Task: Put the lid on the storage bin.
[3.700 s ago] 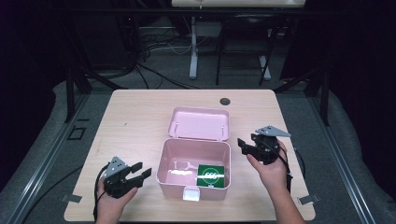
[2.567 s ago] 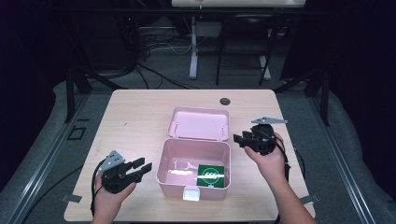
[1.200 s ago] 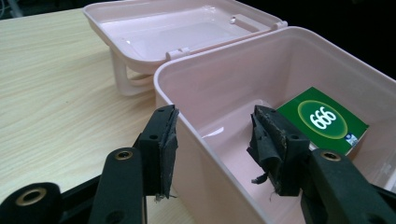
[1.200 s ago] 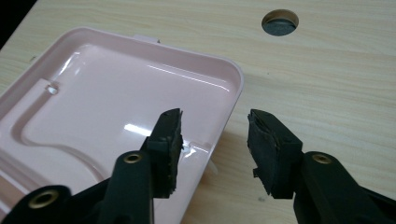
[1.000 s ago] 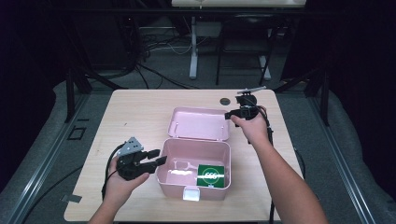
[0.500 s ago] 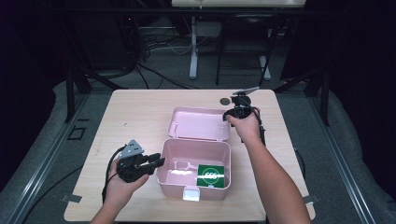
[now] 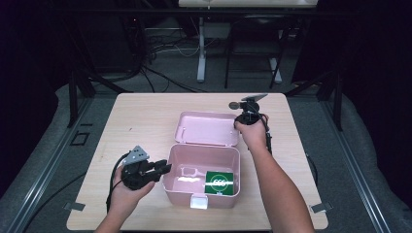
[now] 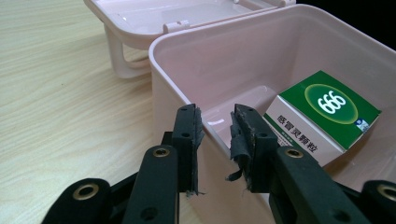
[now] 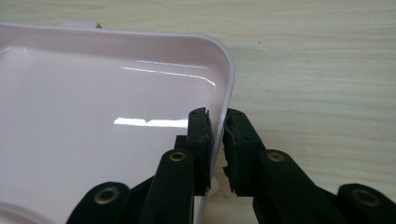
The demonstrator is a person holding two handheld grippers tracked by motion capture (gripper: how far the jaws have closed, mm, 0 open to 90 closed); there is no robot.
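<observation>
**Both grippers on the pink box — lid close set up**

Landmark: pink box (image 7: 201, 177), open, near the front-centre of the table (image 7: 141, 114).

- Left of the box: left gripper (image 7: 163, 168) sat at the box's left wall, low on the person's side. In the left gripper view its fingers (image 8: 187, 135) straddled the wall rim, one outside, one inside. Fingers had just been closing and looked clenched on the wall; contact at the pads not fully clear from that angle. Judgement: this hand was bracing the body.
- Inside the box: green medicine carton (image 7: 218, 182) lay flat at the right end of the floor, well apart from the left fingers. A white moulded piece sat left of it on the floor; can't tell what it was.
- Behind the box: lid (image 7: 208, 128) lay flipped open and flat on the table, hinged to the back wall, long axis running left-right along the box.
- Right rear of the box: right gripper (image 7: 244, 118) was at the lid's right edge near the far corner. In the right gripper view its fingers (image 9: 201, 140) had just been closing, with the lid's rim between them, one inside and one outside; the inner looked pressed on, slight gap on the outer.

Key relation: the lid's free edge lay away from the person, hinge toward the box. Judgement: the right hand has to swing that edge up and over toward the person; left stays as anchor. Gripping one end may twist the lid.
</observation>
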